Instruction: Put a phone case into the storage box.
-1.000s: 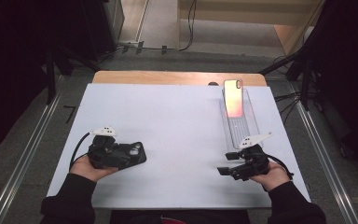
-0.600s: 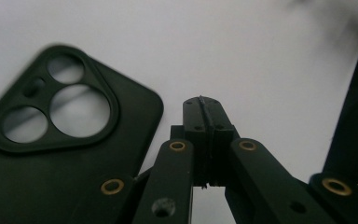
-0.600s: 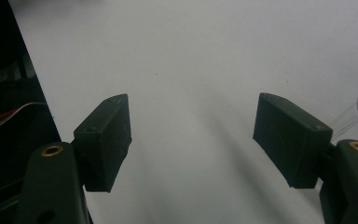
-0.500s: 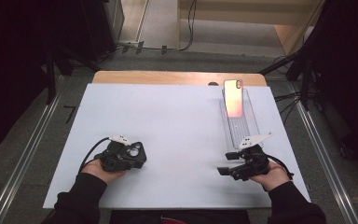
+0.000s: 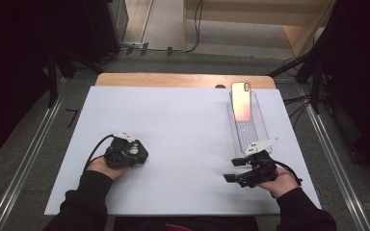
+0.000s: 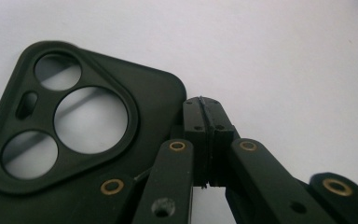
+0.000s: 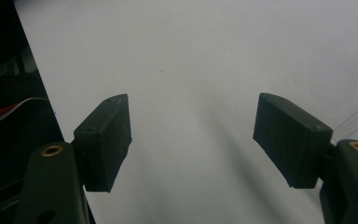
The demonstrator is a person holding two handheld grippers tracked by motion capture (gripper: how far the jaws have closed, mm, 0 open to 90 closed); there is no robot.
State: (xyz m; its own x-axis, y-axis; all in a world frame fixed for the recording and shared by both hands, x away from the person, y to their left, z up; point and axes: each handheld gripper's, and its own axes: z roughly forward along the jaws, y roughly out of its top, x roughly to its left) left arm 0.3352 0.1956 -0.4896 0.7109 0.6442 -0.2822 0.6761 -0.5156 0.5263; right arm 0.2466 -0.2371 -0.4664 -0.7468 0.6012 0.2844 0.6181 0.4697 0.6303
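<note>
Near the front left of the white counter (image 5: 183,120): a black phone case (image 6: 154,93), lying flat, mostly tucked under the left hand-held gripper (image 6: 204,109). Clenched, that hand-held gripper, pads pressed face to face just beside the case's rounded corner, the corner touching the side of one pad; impossible to tell whether a thin lip of the case is pinched in the seam. Angled down close to the counter in the high view, held in the person's left hand (image 5: 107,166).

At the far right, well apart from the case: a clear plastic tray (image 5: 250,134) running front to back, with a smartphone (image 5: 241,101) with an orange-pink face at its far end. Nothing between case and tray but bare white surface.

Right hand-held gripper (image 5: 233,171) released, jaws spread wide over bare counter near the front right, just in front of the tray's near end, holding nothing.

Case back-side up, the triangular camera cut-out with three round holes and one small slot at the end away from the hand; long axis running back toward the wrist, under the gripper's links.

Open room across the whole middle and far left of the counter; front edge close behind both hands, left edge near the left forearm.
</note>
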